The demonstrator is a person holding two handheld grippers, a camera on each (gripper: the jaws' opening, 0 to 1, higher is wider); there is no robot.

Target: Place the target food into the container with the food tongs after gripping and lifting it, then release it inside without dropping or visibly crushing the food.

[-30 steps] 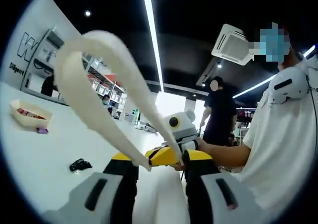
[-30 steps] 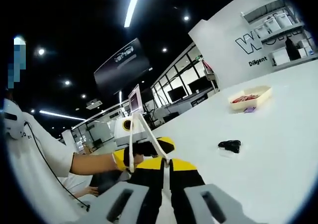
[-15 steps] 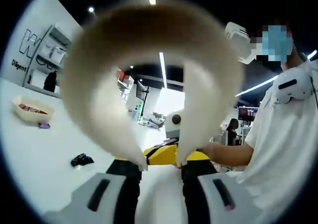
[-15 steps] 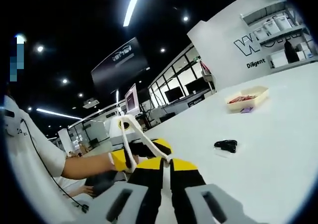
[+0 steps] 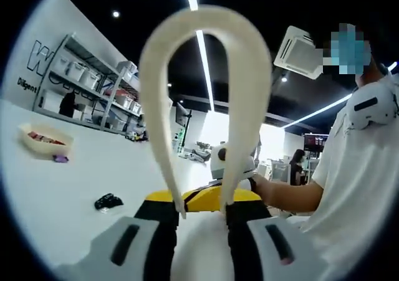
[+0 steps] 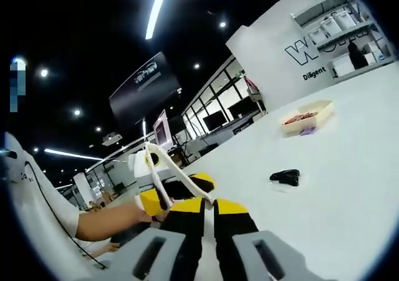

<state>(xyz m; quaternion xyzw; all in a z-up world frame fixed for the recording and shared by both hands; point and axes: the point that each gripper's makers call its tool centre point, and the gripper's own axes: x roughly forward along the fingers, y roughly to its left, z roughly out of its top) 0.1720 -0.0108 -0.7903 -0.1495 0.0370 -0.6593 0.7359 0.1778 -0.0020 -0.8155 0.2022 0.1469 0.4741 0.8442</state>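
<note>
In the left gripper view, my left gripper (image 5: 202,211) pinches both legs of the food tongs (image 5: 206,100), ready to squeeze; the container (image 5: 45,141) sits far beyond. In the right gripper view, my right gripper (image 6: 207,203) is pressed together on one tong leg to steady it; the dark food (image 6: 285,176) lies on the table (image 6: 349,187), nearer than the container.

The white wall (image 6: 293,38) bears large letters starting "W" with "Diligent" in small print beneath.

The food tongs (image 5: 206,100) look like matt cream plastic (smooth, no shine) — the white worktop (image 6: 349,187) smooth, faintly glossy.
</note>
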